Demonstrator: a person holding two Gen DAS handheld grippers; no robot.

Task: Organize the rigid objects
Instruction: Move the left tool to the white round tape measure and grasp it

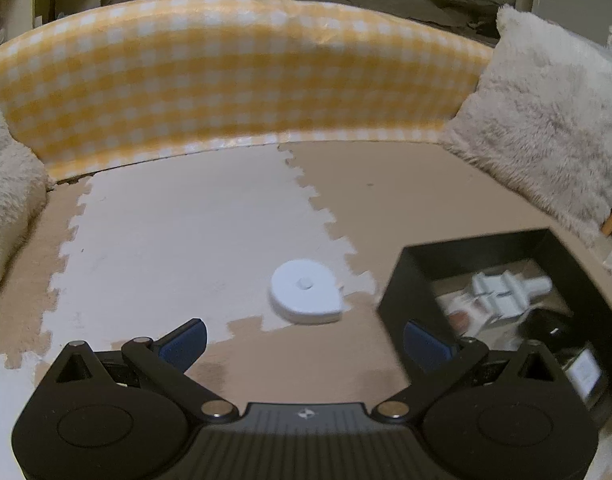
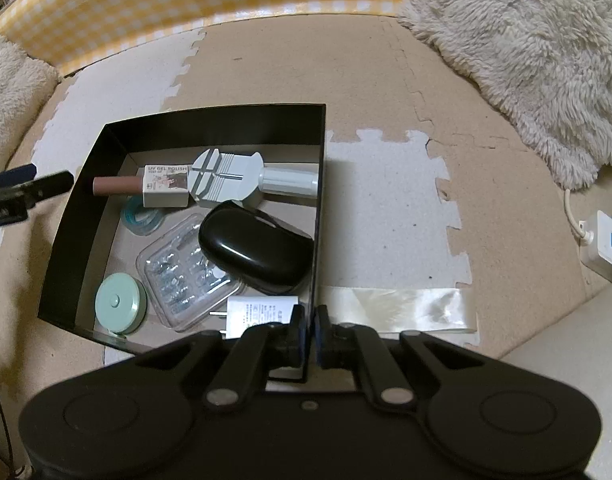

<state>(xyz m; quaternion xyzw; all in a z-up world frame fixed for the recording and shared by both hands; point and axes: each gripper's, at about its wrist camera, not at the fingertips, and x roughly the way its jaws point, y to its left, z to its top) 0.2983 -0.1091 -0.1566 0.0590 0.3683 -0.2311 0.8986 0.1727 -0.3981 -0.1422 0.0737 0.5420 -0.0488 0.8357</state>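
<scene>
While the right gripper (image 2: 310, 330) pinches the black box (image 2: 320, 168) wall, the left gripper (image 1: 306, 344) gapes empty; a mouse (image 2: 255, 248) lies inside.

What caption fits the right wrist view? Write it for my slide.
Right gripper clamps the black box wall; inside lie a black mouse, gel polish and mint tape measure.

Dim, warm indoor light is falling evenly, casting only soft shadows. Fisheye distortion is bending the far edges, corners are vignetting dark, and the black box (image 1: 410, 280) is smearing with motion blur at right.
</scene>
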